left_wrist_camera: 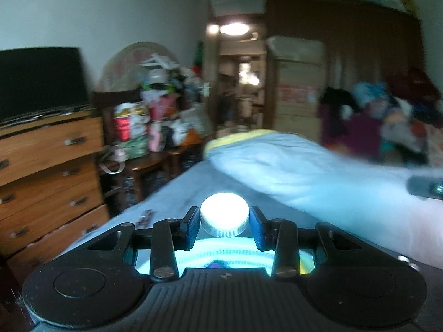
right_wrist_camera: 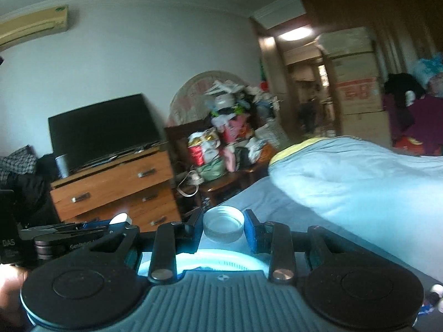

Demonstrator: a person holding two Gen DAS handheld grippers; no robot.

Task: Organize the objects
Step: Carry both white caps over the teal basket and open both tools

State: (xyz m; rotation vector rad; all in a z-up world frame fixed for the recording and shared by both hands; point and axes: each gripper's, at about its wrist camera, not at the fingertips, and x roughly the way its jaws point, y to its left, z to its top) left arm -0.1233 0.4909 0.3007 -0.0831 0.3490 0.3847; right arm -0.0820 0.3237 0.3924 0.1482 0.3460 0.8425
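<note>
My left gripper (left_wrist_camera: 224, 222) is shut on a white bottle cap (left_wrist_camera: 224, 210), closed top facing up. Just below it lies a pale slotted basket (left_wrist_camera: 235, 254), mostly hidden by the gripper body. My right gripper (right_wrist_camera: 223, 231) is shut on a second white cap (right_wrist_camera: 223, 221), held hollow side up over the same basket's rim (right_wrist_camera: 235, 260). In the right wrist view the left gripper (right_wrist_camera: 83, 228) shows at the left with its cap (right_wrist_camera: 120, 218). A dark part of the right gripper (left_wrist_camera: 426, 188) shows at the right edge of the left wrist view.
Both grippers hover over a bed with a light blue sheet (left_wrist_camera: 180, 193) and a folded blue blanket (left_wrist_camera: 290, 163). Left of the bed stand a wooden dresser (right_wrist_camera: 116, 185) with a television (right_wrist_camera: 102, 127), and a cluttered side table (right_wrist_camera: 221, 144). Clothes (left_wrist_camera: 387, 116) pile up at the far right.
</note>
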